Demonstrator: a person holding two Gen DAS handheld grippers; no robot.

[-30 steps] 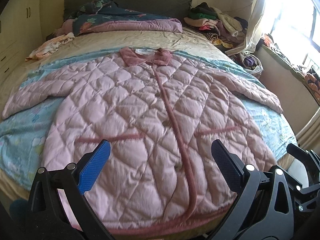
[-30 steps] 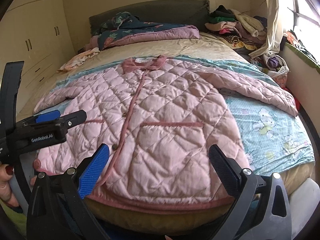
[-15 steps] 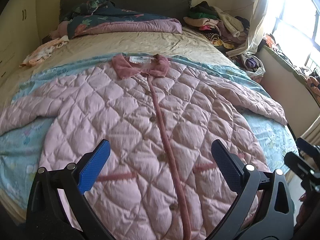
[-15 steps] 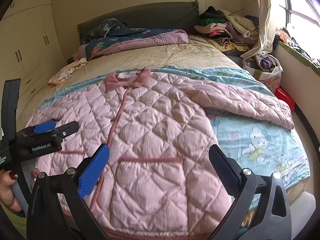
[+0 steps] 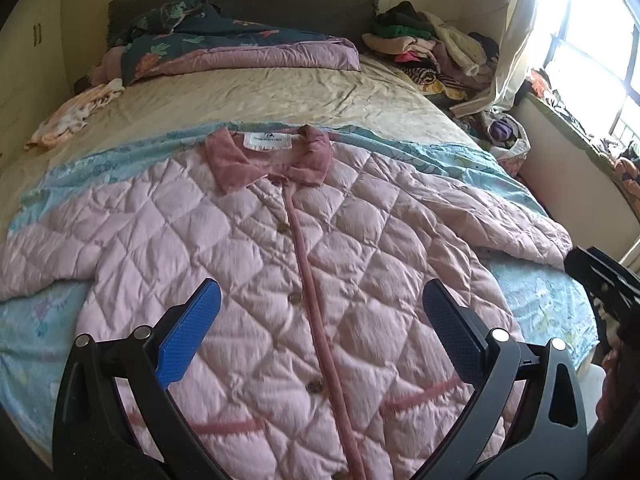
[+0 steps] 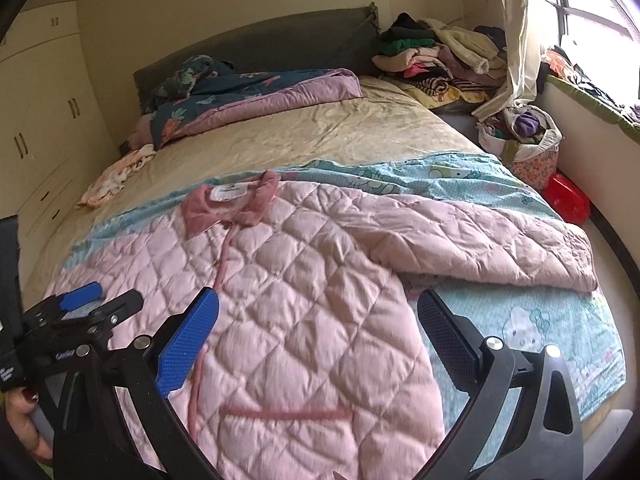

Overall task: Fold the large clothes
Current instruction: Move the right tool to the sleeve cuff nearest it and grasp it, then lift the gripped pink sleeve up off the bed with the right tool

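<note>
A pink quilted coat [image 5: 248, 264] lies buttoned and face up on the bed, darker pink collar [image 5: 268, 158] toward the headboard, both sleeves spread outward. My left gripper [image 5: 320, 332] hovers open above the coat's button placket [image 5: 316, 320], nothing between its fingers. In the right wrist view the coat [image 6: 304, 280] fills the middle, its right sleeve [image 6: 480, 240] stretching toward the bed's right edge. My right gripper [image 6: 318, 338] is open over the coat's right side near the armpit, holding nothing. The left gripper [image 6: 80, 312] shows at that view's left, held by a hand.
A light blue cartoon-print sheet [image 6: 540, 320] lies under the coat on a beige bed [image 5: 248, 92]. A folded floral quilt [image 5: 240, 48] sits by the headboard, a clothes pile [image 5: 432, 48] at the back right. A basket [image 6: 532, 148] and red box [image 6: 568, 200] stand beside the bed.
Both grippers have moved forward over the bed, from the coat's hem toward its chest and collar. Their jaws stay open. The coat has not moved.
</note>
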